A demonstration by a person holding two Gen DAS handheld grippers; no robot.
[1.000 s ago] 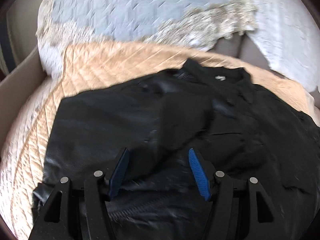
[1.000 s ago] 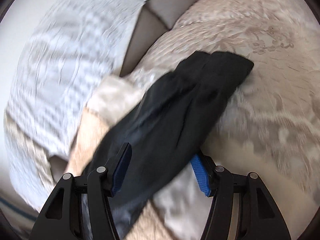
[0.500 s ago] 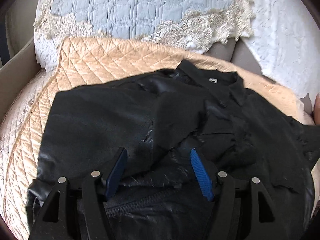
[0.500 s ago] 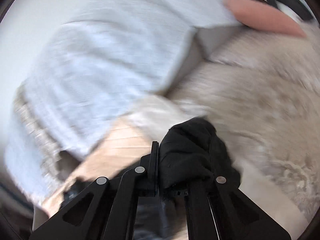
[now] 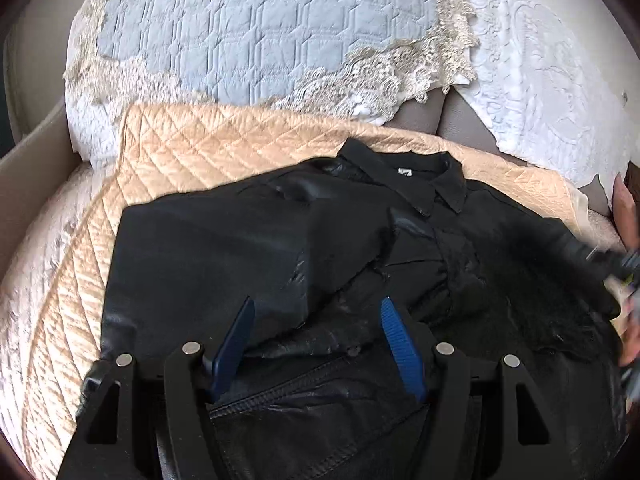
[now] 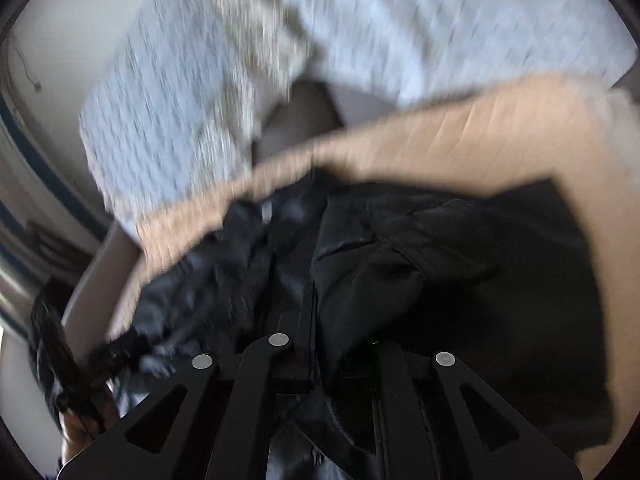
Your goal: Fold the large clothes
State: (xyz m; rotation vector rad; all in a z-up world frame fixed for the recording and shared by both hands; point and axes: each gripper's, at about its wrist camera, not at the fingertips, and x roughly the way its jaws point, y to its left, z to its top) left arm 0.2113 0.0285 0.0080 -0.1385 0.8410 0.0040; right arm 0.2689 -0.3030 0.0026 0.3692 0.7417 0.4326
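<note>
A black leather-look jacket [image 5: 208, 248] lies spread on a peach quilted cover [image 5: 200, 148], its collar [image 5: 416, 176] at the far side. My left gripper [image 5: 318, 308] hovers open just above the jacket's lower middle, with nothing pinched between the blue pads [image 5: 396, 340]. In the blurred right wrist view my right gripper [image 6: 320, 312] has the bunched black sleeve [image 6: 380, 264] between its jaws over the jacket body [image 6: 520, 280]. Those jaws are opening, with the cloth still clamped. The right gripper [image 5: 616, 264] shows as a blur at the left wrist view's right edge.
Behind the jacket stand a pale blue quilted cushion with lace trim [image 5: 260, 32] and a white embossed cushion [image 5: 540, 60]. A beige sofa arm [image 5: 28, 168] borders the left side. A person's hand [image 5: 624, 208] shows at the right edge.
My right gripper shut on the black sleeve and swung it fast from the pale cushion side in over the jacket. The left gripper stayed open, lifting slightly.
</note>
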